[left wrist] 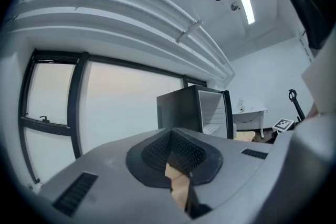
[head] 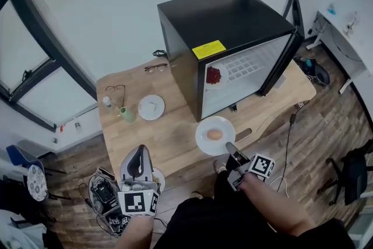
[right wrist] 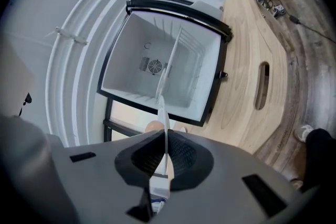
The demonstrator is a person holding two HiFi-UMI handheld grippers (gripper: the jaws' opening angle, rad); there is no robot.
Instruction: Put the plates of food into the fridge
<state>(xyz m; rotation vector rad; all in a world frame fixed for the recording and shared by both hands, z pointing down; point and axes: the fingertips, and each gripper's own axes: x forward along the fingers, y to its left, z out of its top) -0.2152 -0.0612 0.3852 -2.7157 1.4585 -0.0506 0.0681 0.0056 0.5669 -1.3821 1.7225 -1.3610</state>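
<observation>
The right gripper [head: 230, 149], clamped on only the near rim of the plate [head: 203, 139], could tip it and roll the egg [head: 214, 134] just beyond its fingertips off, while the left gripper [head: 139, 153] has its jaws together on nothing.

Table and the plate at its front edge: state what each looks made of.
Table: wood or wood-look laminate, matte; pale grain bands show. Plate: probably glazed ceramic, possibly melamine; plain white, smooth, with a thin edge in the right gripper view.
</observation>
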